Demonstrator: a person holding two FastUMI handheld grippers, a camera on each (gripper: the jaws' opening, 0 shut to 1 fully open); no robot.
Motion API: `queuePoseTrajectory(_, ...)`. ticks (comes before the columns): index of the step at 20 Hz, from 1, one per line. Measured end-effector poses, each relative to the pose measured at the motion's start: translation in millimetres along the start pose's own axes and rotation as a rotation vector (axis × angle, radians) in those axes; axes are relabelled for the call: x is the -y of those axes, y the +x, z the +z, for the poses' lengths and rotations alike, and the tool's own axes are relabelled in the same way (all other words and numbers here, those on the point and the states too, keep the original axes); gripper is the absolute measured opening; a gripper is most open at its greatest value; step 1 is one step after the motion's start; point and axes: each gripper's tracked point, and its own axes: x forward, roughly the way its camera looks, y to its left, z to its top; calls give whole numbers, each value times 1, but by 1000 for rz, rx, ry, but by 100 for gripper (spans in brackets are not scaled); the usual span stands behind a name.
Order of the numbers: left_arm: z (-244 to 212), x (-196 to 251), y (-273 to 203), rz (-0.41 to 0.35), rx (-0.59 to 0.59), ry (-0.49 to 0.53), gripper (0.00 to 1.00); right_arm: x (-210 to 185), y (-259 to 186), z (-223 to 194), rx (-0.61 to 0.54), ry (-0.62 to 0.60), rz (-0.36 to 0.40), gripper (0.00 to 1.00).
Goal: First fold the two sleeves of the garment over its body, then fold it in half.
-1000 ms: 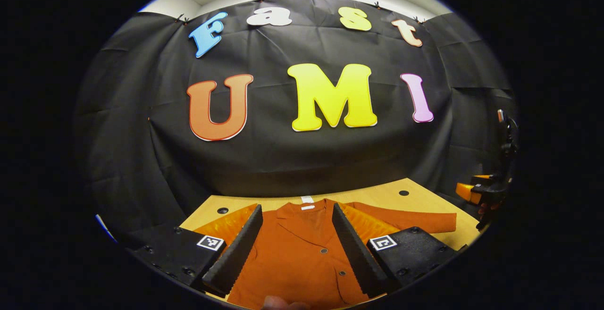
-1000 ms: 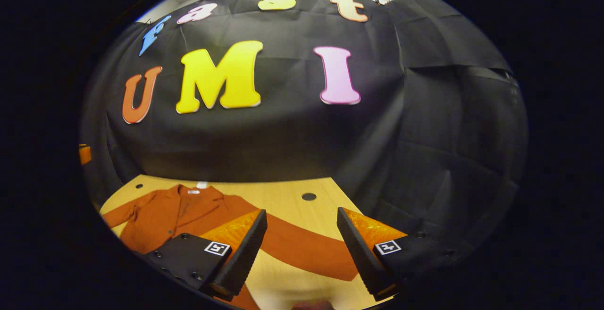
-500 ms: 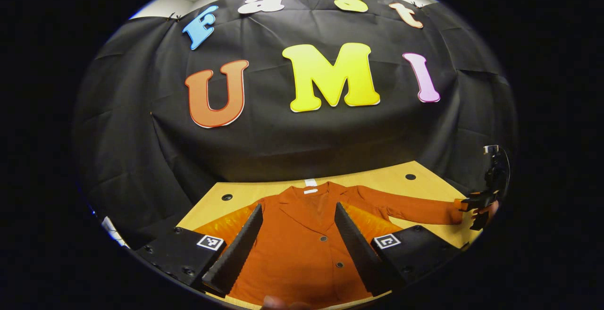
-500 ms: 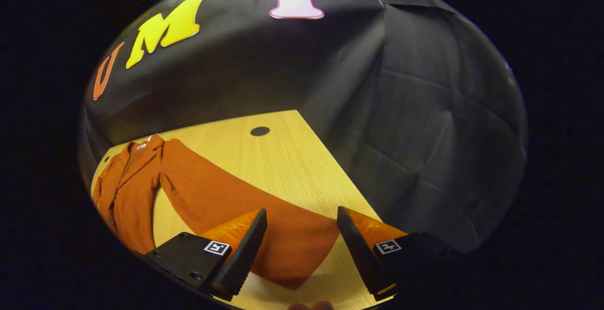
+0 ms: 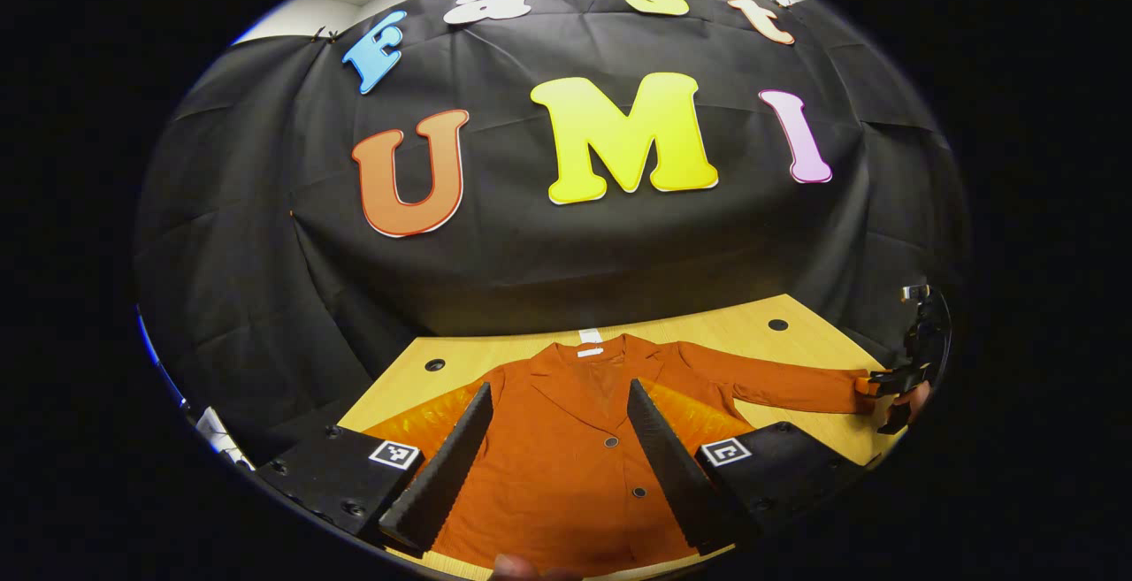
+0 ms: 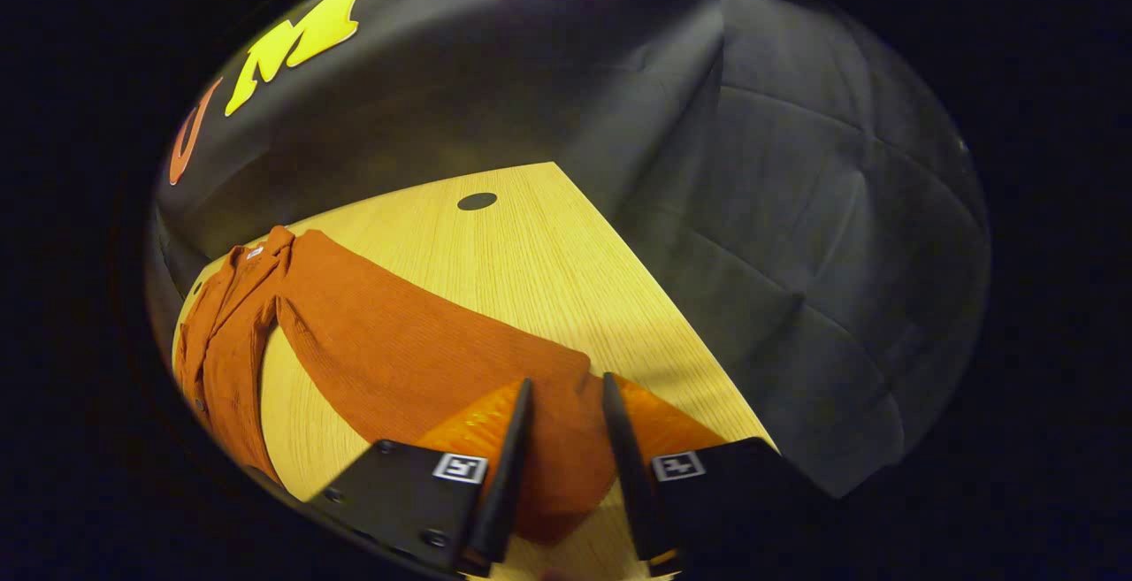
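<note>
Nearest to us, our right gripper [image 6: 562,439] had its fingers drawn in to a narrow gap astride the cuff end of the garment's right sleeve [image 6: 416,342]; whether both fingers already pressed the cloth, we could not tell. That sleeve lay stretched out flat across the wooden table [image 6: 531,245], reaching away from the body toward the table's right edge, so it was not folded over the body. Our left gripper [image 5: 553,466] hovered with its fingers spread wide and nothing between them, over the front of the orange garment [image 5: 575,457], which lay face up and buttoned, collar [image 5: 588,362] toward the far wall. Farther off in the left gripper view, the right gripper [image 5: 902,382] sat at the cuff. The garment's left sleeve was hidden behind our left gripper, so we could not say how it lay. We judged the right-sleeve fold to be the step in hand; next it called for a firm pinch on the cuff, then lifting it across onto the chest.
</note>
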Motion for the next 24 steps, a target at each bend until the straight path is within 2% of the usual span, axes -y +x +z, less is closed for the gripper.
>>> queuePoseTrajectory(2,2,-6,-1,4,7,2,99,-1,1,3,-4,16,-2,19)
queuePoseTrajectory(4,2,-15,-1,10,17,5,99,-1,0,6,-42,35,-25,12)
queuePoseTrajectory(5,3,-21,-1,13,18,2,99,-4,0,11,-42,35,-32,2)
queuePoseTrajectory(9,-1,-50,2,31,28,-22,99,-35,-26,58,28,34,-33,2)
queuePoseTrajectory(12,-8,-76,9,44,35,-52,99,-87,-58,112,96,22,8,2)
queuePoseTrajectory(15,-14,-107,16,56,48,-99,99,-156,-91,173,164,1,62,2)
queuePoseTrajectory(18,-20,-145,17,72,71,-144,99,-238,-113,230,231,-62,125,0)
queuePoseTrajectory(21,-33,-189,16,93,77,-201,99,-340,-127,274,320,-166,201,2)
queuePoseTrajectory(24,-55,-237,8,145,58,-249,99,-450,-132,269,321,-247,303,2)
